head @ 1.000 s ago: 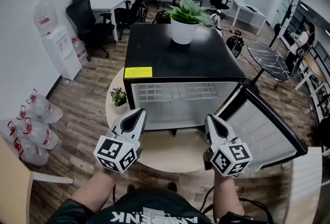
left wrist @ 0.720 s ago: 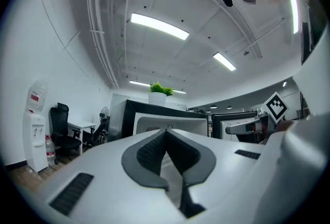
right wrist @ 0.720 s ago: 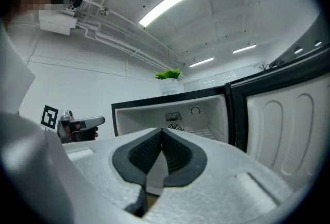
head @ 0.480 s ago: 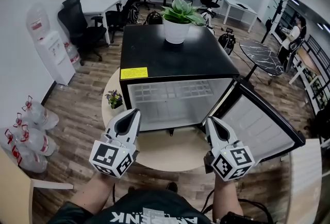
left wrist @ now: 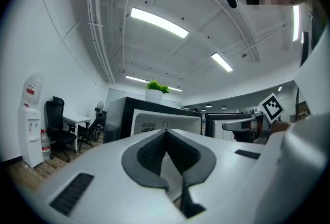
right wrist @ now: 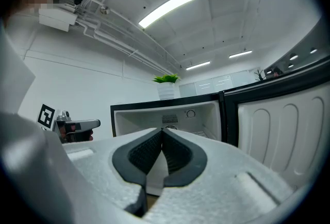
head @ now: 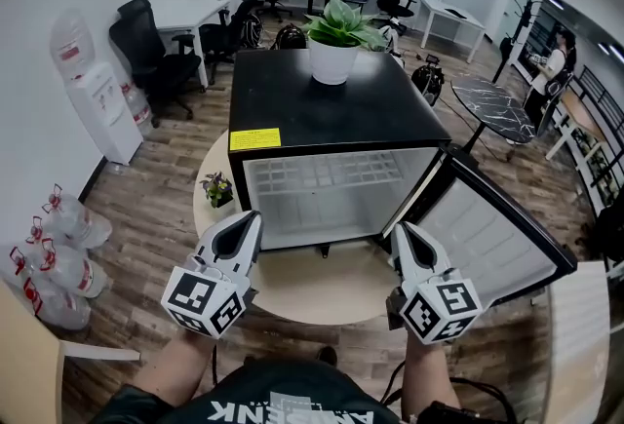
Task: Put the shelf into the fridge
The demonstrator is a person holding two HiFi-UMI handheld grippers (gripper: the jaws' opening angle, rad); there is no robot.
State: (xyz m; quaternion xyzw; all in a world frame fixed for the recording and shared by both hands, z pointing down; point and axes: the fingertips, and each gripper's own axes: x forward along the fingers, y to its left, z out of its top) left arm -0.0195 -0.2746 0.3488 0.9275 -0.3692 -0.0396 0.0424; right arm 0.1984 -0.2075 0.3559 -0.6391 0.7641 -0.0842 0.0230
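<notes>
Head view: the left gripper (head: 250, 217) at lower left and the right gripper (head: 401, 229) at lower right are held level, side by side but well apart. Both point at the open fridge (head: 322, 110) and stop short of it. The fridge stands on a round table (head: 312, 288) with its door (head: 487, 242) swung out to the right. A white wire shelf (head: 327, 169) lies in the upper part of the cavity. A potted plant (head: 336, 42) sits on the fridge top. A water dispenser (head: 93, 91) stands on the wood floor at left.

Left gripper view: the jaws are pressed together with nothing between them. The fridge front lies ahead.

Right gripper view: the jaws are likewise closed and empty. The fridge cavity is at centre and the door at right.

Change: against one second ago, the left gripper has dropped slightly toward the lower left. The right gripper is nearly unmoved.
</notes>
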